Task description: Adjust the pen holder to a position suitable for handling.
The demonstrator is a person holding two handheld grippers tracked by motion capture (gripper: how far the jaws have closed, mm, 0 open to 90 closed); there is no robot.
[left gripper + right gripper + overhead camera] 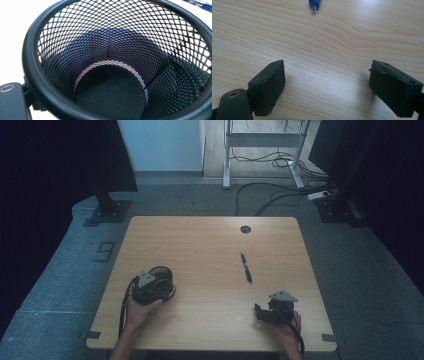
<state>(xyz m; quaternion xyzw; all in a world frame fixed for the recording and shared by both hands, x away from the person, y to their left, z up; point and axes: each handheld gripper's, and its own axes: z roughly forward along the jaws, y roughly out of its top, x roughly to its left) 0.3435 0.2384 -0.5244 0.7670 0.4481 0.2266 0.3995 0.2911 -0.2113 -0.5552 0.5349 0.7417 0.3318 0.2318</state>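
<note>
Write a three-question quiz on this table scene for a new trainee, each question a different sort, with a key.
1. True or false: the blue pen lies inside the black mesh cup.
2. Which gripper has its fingers wide apart with nothing between them? A) left gripper B) right gripper
3. Fill in: in the left gripper view, the inside of the mesh cup is ____.

Key
1. False: the pen lies on the bare wooden table, apart from the cup.
2. B: its fingers stand open over the table.
3. Empty: down to its dark round bottom.
</note>
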